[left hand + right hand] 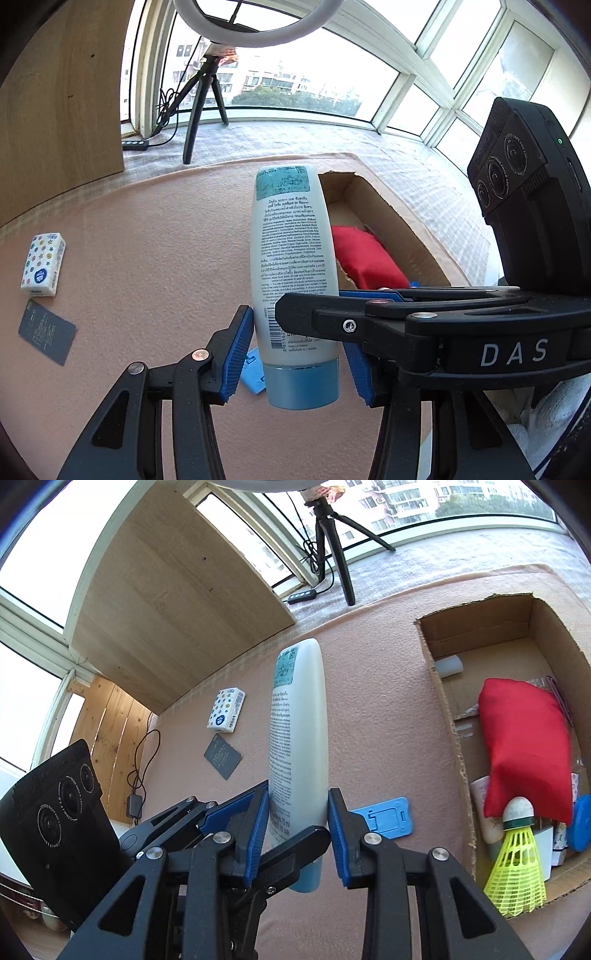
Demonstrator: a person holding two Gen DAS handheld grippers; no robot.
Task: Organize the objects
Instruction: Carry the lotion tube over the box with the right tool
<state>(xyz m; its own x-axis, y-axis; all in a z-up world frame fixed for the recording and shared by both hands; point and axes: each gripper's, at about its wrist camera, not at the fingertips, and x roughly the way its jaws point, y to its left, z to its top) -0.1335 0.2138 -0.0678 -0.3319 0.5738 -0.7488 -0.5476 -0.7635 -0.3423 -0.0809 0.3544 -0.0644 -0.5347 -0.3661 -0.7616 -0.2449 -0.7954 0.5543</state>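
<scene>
Two grippers are closed around one white lotion tube (291, 258), which is held upright with its blue cap (303, 384) at the bottom, above the pink bench (147, 240). The left gripper (297, 354) has its blue fingers (236, 354) pinching the tube's lower end at centre frame. In the right wrist view, the right gripper (297, 827) is seen with its fingers (258, 834) pressed against the same tube from both sides. An open cardboard box (443, 701) is seen at the right of the frame, holding a red pouch (524, 746) and a yellow shuttlecock (517, 864). A tissue pack (43, 264) and a dark card (46, 330) lie at the left of the left wrist view, just apart. A blue plastic stand (384, 818) lies flat beside the box.
</scene>
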